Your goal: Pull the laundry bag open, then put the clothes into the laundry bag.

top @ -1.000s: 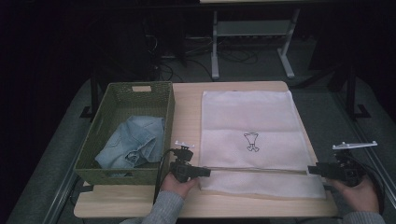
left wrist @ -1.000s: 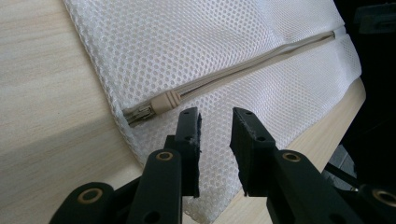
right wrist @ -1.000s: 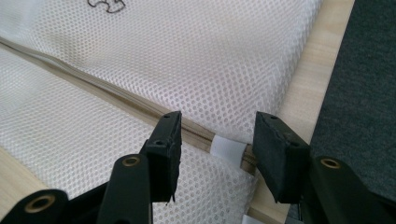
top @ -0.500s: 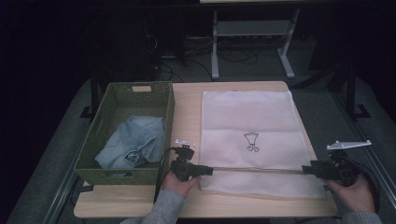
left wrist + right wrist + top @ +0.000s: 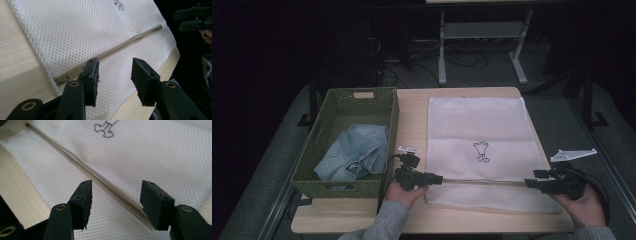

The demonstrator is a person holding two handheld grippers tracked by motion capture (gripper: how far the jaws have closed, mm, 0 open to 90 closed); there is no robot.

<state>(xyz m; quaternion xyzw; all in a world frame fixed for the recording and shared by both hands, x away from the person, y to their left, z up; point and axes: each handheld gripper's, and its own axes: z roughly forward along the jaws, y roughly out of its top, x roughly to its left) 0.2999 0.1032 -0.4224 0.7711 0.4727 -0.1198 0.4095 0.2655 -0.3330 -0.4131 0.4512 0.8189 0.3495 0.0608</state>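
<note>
Right gripper point(image 5: 532, 183) has edged inward toward the white mesh zip-up laundry bag point(image 5: 482, 127) since a second ago; left gripper point(image 5: 437, 178) barely moved. Both sets of jaws are spread apart, holding nothing. Looks like pre-grasp: each hovers at one end of the beige zipper line point(image 5: 75, 153), bag flat on the light wooden table point(image 5: 412, 115) beside the green woven basket point(image 5: 319, 132) holding blue denim cloth point(image 5: 354, 150). Next: probably pinch bag's left end and find the pull.

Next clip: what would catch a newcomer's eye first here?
The white mesh bag spread flat across the table's right half, a small dark figure printed at its middle. Both grippers, left and right, sit open at the ends of its zipper. At left, a green basket holds crumpled denim.
</note>
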